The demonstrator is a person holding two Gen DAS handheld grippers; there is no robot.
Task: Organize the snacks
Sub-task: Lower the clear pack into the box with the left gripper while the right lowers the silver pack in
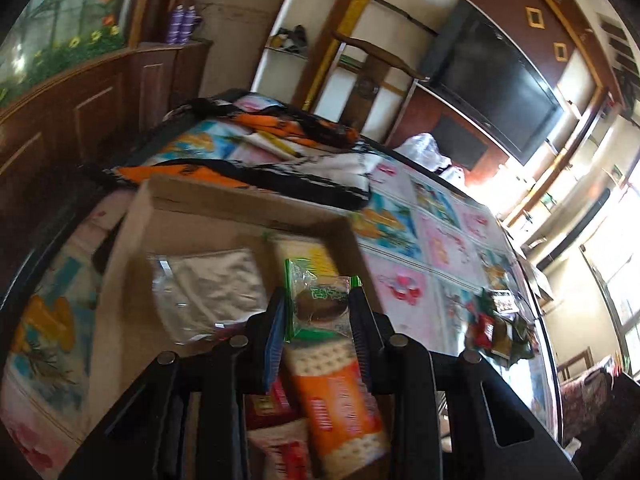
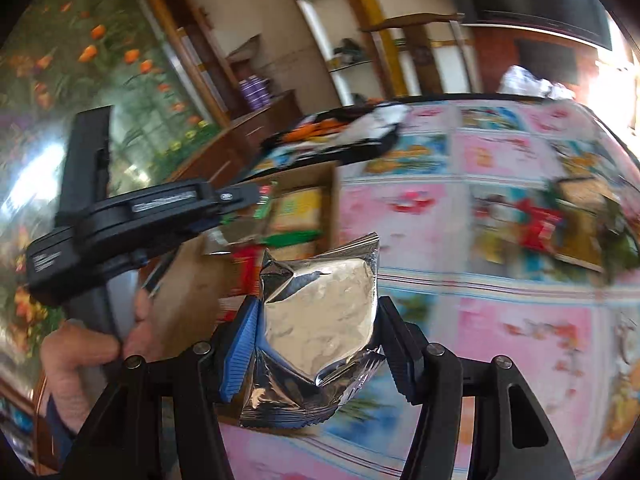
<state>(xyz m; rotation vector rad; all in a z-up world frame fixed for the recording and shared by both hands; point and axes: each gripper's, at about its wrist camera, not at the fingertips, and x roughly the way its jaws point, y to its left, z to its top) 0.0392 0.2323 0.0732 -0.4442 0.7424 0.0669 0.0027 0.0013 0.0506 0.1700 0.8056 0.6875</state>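
My left gripper (image 1: 318, 300) is shut on a clear, green-edged packet (image 1: 320, 300) with a round brown cookie inside. It hangs over an open cardboard box (image 1: 240, 204) that holds an orange cracker pack (image 1: 340, 404), red packs (image 1: 268, 400) and a clear bag of white stuff (image 1: 212, 284). My right gripper (image 2: 320, 320) is shut on a crinkled silver foil packet (image 2: 320, 312) above the patterned tablecloth, just right of the box (image 2: 320, 176). In the right wrist view the left gripper (image 2: 248, 196) reaches over the box, a hand (image 2: 80, 356) holding it.
A pile of loose snack packets (image 1: 500, 328) (image 2: 560, 224) lies on the flowery tablecloth (image 2: 520, 320) to the right. Behind the box lies a black, orange and white bundle of cloth (image 1: 248, 168). Wooden cabinets, shelves and a dark television (image 1: 492, 80) stand beyond the table.
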